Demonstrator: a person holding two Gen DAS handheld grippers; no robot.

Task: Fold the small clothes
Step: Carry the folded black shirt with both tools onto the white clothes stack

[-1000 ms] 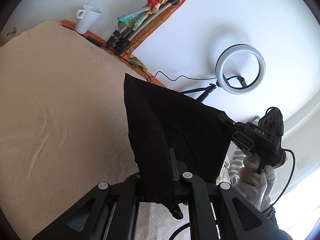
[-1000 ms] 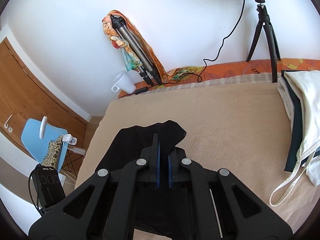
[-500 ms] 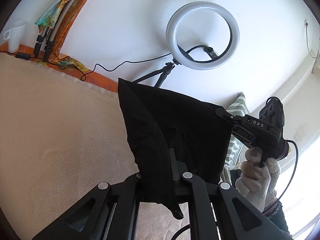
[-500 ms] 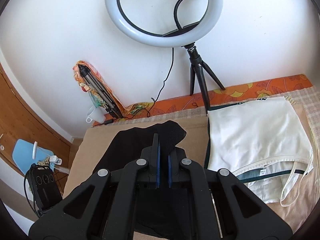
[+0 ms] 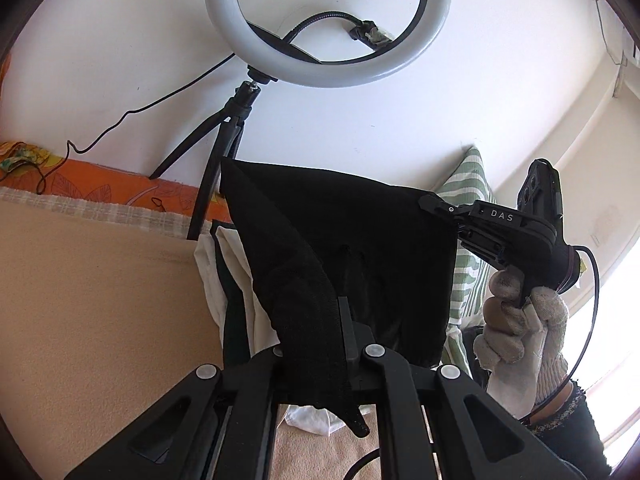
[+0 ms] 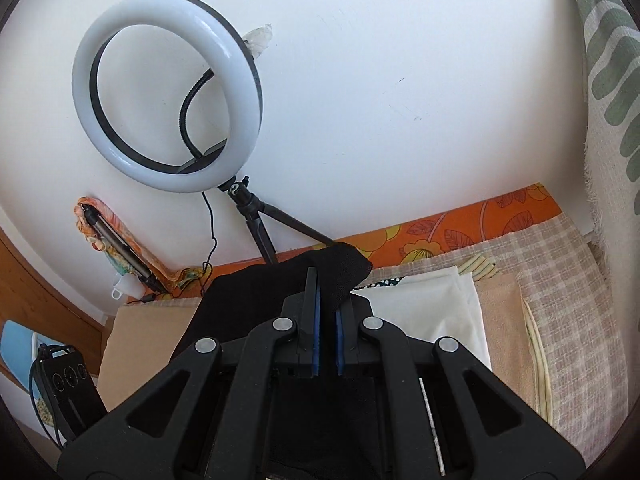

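A black garment (image 5: pixel 340 240) hangs in the air, stretched between both grippers above the beige bed cover (image 5: pixel 100 300). My left gripper (image 5: pixel 320 320) is shut on its near edge. My right gripper (image 6: pixel 326 292) is shut on its other corner (image 6: pixel 340 268); in the left wrist view it shows at the right (image 5: pixel 430 202), held by a gloved hand (image 5: pixel 520 328). A pile of folded white and dark clothes (image 6: pixel 432 300) lies on the bed below, also seen behind the garment in the left wrist view (image 5: pixel 224 276).
A ring light (image 6: pixel 168 96) on a small tripod (image 5: pixel 224 144) stands at the wall behind the bed. A striped green pillow (image 5: pixel 468 240) leans at the right. A folded tripod in a scarf (image 6: pixel 116 240) and a white mug (image 6: pixel 126 286) sit far left.
Both grippers have swung to the right with the black garment, from over the bare beige cover to above the pile of folded clothes near the ring light.
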